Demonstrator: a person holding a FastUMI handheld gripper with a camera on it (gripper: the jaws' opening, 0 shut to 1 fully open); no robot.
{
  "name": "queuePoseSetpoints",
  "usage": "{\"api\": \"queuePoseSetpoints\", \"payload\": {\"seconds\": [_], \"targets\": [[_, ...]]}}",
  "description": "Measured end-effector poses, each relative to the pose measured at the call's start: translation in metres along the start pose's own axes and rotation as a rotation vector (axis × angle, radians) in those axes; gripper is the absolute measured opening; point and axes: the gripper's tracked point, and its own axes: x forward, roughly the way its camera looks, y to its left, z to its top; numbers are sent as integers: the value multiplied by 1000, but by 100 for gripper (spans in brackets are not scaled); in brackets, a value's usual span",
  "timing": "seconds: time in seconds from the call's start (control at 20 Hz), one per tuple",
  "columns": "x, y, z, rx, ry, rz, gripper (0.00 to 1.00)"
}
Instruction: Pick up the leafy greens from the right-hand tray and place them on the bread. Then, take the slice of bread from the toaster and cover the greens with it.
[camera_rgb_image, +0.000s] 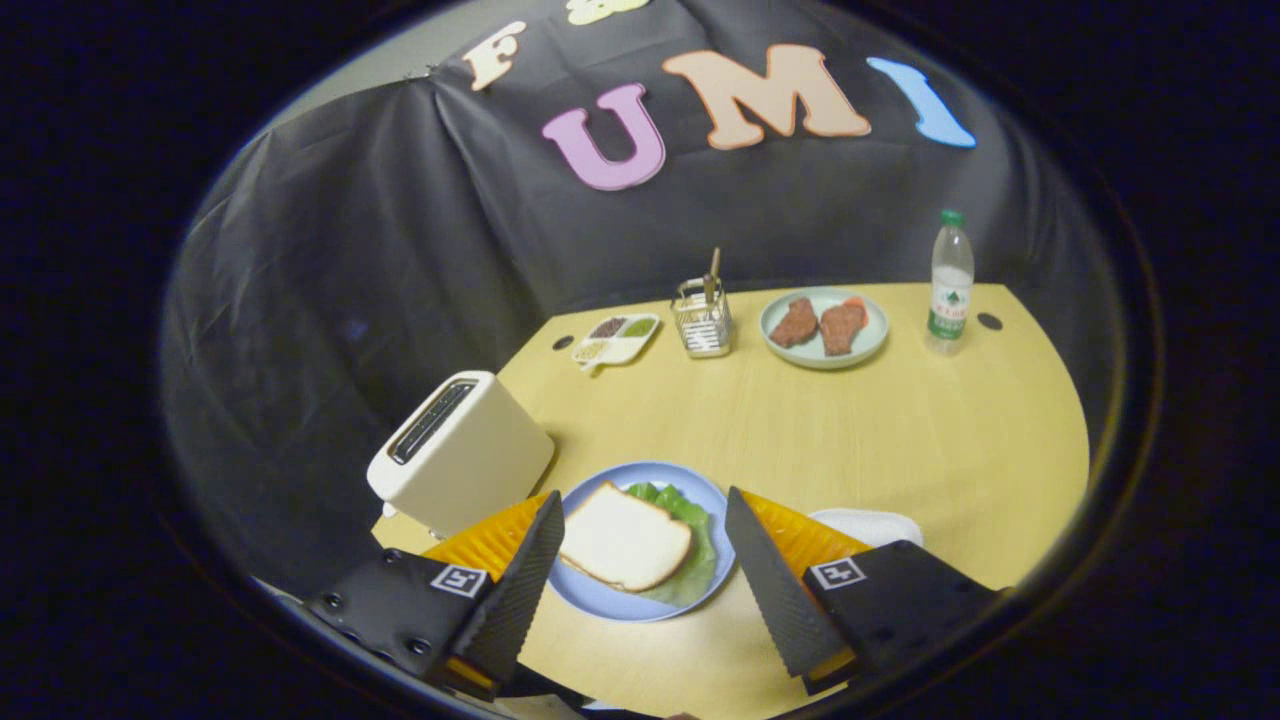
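I saw my gripper (640, 560) released, its two fingers (520, 590) spread wide apart and holding nothing. Between the fingers, near the front edge of the yellow table (900, 430), lay a blue plate (610, 600). On this plate a slice of bread (625, 548) was lying flat on top of the leafy greens (690, 530), so the greens were covered and only their green border looked out at the far side and the right side of the slice. Neither finger touched the bread or the plate. I could not tell if another slice was under the greens.

Just beyond the right finger, a part of a white tray (868, 524) showed at the front right of the table. At the front left corner stood a white toaster (462, 450), close to the plate but apart from it; its slot looked dark and I could not tell what was inside.

Well beyond, along the back edge of the table, I saw a small divided dish (615, 340) with condiments, then a wire holder (702, 322) with utensils standing in it, then a pale green plate (824, 328) with two brown pieces of meat, and near the back right corner a clear water bottle (950, 282) with a green cap, standing upright.
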Motion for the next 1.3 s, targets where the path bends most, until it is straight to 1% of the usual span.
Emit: {"api": "queuePoseSetpoints", "payload": {"seconds": [0.1,0.25,0.45,0.65,0.8,1.1,1.15,1.3], "targets": [[-18,-5,19,-59,-83,-37,100],[-49,-17,43,-146,-214,-135,100],[-93,-23,65,-190,-346,-225,100],[-137,-39,82,-240,-446,-348,100],[-169,-41,91,-238,-527,-409,100],[-214,-47,95,-226,-651,-512,100],[-225,-45,96,-218,-665,-521,100],[-231,-46,97,-179,-694,-529,100]]}}
